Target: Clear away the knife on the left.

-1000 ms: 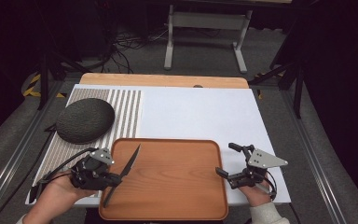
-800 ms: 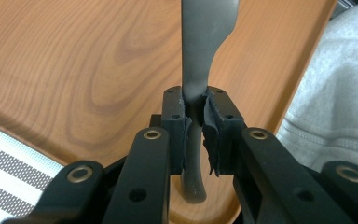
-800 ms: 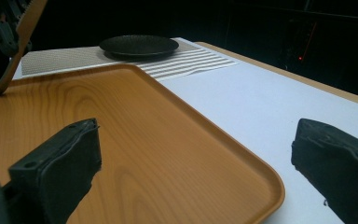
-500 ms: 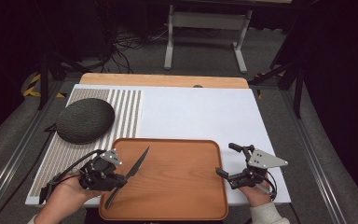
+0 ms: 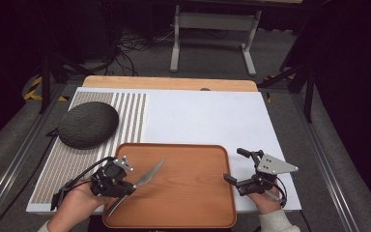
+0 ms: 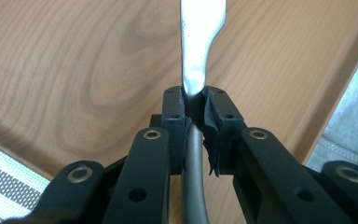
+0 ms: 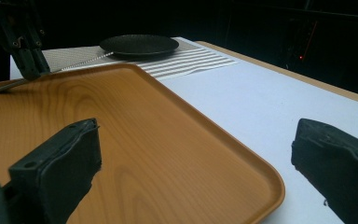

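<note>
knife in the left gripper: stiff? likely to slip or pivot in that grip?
The knife is probably stiff: its metal blade juts straight over the wooden tray without sagging. It may slip or pivot, since the left gripper pinches only a narrow, smooth, glossy neck. Set down, it should lie flat rather than roll.

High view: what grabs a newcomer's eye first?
The wooden tray at the near edge of the table, with a metal knife slanting above its left part, clamped in the left gripper. Next, the dark round plate on the striped mat at the far left. The right gripper sits open by the tray's right rim, holding nothing.
</note>
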`<state>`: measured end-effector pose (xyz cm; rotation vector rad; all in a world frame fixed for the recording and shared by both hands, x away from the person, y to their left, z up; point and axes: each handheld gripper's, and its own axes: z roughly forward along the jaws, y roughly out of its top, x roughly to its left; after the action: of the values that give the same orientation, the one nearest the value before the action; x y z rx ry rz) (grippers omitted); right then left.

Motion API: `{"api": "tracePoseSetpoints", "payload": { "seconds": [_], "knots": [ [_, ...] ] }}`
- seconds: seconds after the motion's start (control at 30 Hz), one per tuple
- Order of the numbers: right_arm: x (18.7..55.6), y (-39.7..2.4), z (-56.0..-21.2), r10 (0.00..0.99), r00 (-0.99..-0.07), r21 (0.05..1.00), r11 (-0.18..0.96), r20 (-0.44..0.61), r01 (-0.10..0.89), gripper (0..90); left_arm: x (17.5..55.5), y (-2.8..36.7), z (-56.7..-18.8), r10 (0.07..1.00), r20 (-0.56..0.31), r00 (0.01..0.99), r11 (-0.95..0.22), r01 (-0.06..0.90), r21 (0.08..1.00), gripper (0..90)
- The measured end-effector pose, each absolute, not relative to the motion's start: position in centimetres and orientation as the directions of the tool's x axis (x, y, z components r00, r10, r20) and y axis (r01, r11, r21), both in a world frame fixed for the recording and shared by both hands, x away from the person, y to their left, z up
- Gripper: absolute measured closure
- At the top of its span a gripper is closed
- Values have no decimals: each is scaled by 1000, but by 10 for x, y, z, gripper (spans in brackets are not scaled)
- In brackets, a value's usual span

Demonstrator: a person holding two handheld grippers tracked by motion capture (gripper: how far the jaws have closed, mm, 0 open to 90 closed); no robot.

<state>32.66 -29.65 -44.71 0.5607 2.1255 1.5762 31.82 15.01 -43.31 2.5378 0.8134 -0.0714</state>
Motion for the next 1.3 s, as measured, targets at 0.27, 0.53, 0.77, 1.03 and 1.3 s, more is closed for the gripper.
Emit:
{"api": "tracePoseSetpoints", "payload": {
  "seconds": [0.27, 0.53, 0.77, 1.03, 1.3],
  "knots": [
    [327, -296, -447, 557, -824, 960, 271, -102, 64, 22, 322, 145, -441, 542, -202, 816, -717, 574, 397, 796],
    [327, -296, -447, 557, -824, 960, 273, -103, 65, 22, 323, 140, -446, 566, -202, 799, -714, 598, 365, 796],
    [327, -296, -447, 557, -824, 958, 278, -104, 67, 22, 324, 137, -449, 576, -195, 794, -717, 606, 345, 795],
    [327, -296, -448, 554, -827, 960, 271, -95, 71, 22, 324, 135, -452, 571, -200, 796, -725, 604, 332, 794],
    [327, -296, -448, 552, -828, 959, 274, -99, 68, 22, 324, 134, -455, 569, -199, 798, -729, 602, 327, 793]
  ]
}}
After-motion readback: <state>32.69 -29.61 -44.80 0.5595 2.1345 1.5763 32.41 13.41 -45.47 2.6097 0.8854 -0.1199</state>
